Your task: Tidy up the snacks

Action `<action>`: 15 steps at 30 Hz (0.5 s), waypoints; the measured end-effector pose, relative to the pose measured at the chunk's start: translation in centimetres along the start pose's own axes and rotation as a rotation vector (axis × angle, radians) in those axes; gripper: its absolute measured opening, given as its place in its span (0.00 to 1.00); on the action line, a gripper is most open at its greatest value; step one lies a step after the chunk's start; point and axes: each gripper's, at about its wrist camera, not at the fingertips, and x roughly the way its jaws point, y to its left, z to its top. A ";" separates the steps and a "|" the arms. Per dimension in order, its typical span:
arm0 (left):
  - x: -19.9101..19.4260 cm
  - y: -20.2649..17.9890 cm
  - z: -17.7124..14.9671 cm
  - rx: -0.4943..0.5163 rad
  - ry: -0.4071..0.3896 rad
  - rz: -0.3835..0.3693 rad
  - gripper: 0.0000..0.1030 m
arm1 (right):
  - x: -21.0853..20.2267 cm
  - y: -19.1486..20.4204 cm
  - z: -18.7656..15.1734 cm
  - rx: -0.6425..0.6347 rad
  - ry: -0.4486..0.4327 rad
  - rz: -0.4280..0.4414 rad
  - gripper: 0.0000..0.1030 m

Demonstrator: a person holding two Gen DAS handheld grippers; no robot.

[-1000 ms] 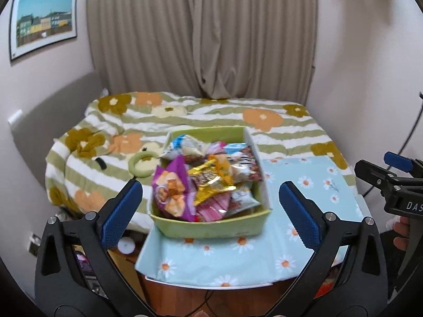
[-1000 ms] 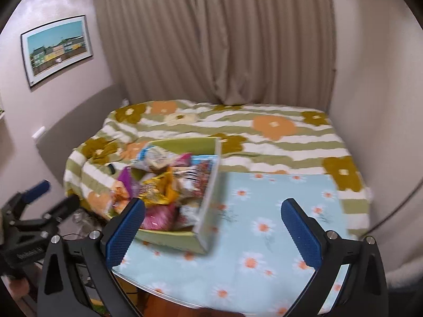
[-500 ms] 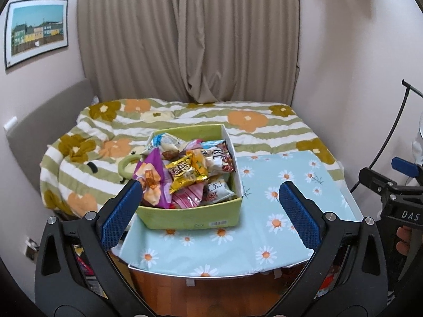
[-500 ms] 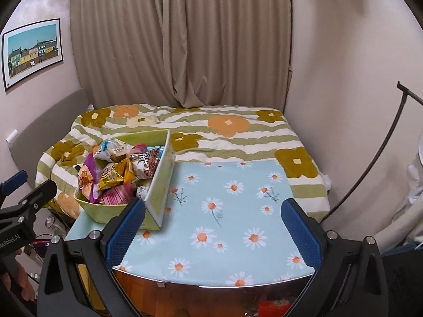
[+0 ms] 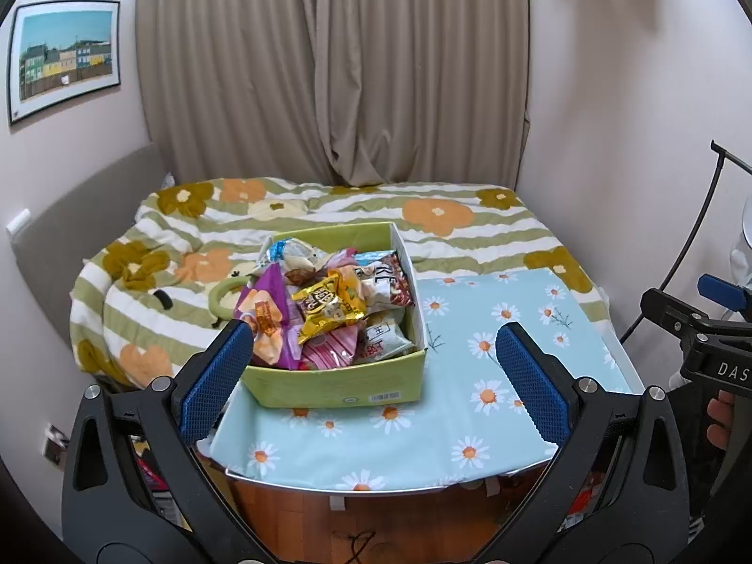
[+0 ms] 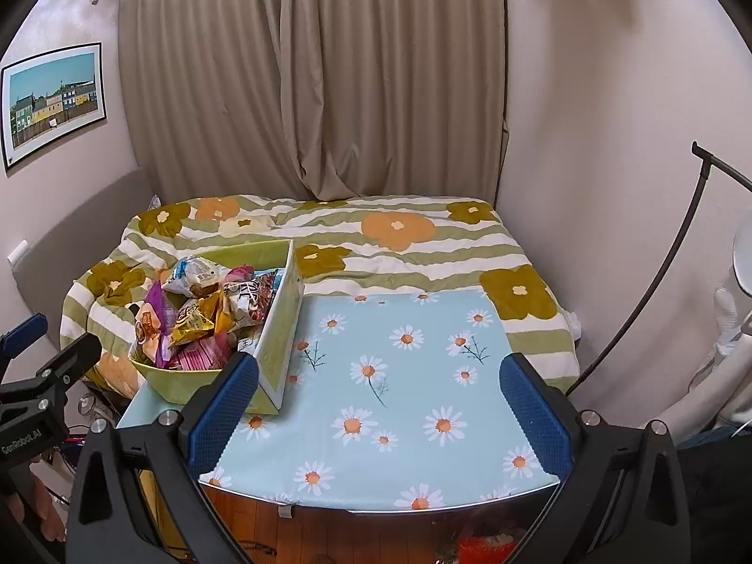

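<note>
Two claws are mine, and both are spread wide with nothing between the blue pads. My left gripper (image 5: 373, 378) hangs short of the table's near edge, facing the green box (image 5: 338, 387) that sits on the left part of the daisy tablecloth (image 5: 470, 404). My right gripper (image 6: 378, 416) faces the bare middle of the cloth, with the box (image 6: 284, 324) off to its left.

Snack packets fill the box in a loose heap: a gold packet (image 5: 331, 310) on top, a purple packet (image 5: 265, 315) at the left, a pink striped packet (image 5: 331, 352) near the front wall. Their printing is too small to read, and the packets underneath are covered.

My left pad hides the box's front left corner. Behind the table lies a bed with a flowered quilt (image 5: 437, 216); a green ring (image 5: 221, 298) on it is half hidden by the box.
</note>
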 end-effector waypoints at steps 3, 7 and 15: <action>-0.1 0.1 0.1 0.001 -0.001 -0.001 0.99 | 0.0 0.0 0.1 0.000 0.001 0.003 0.99; 0.0 0.0 0.1 -0.002 -0.001 -0.002 0.99 | 0.0 0.0 0.0 0.000 0.001 0.000 0.99; 0.0 -0.1 0.2 0.004 0.000 0.004 0.99 | 0.1 0.1 0.0 0.004 0.004 0.001 0.99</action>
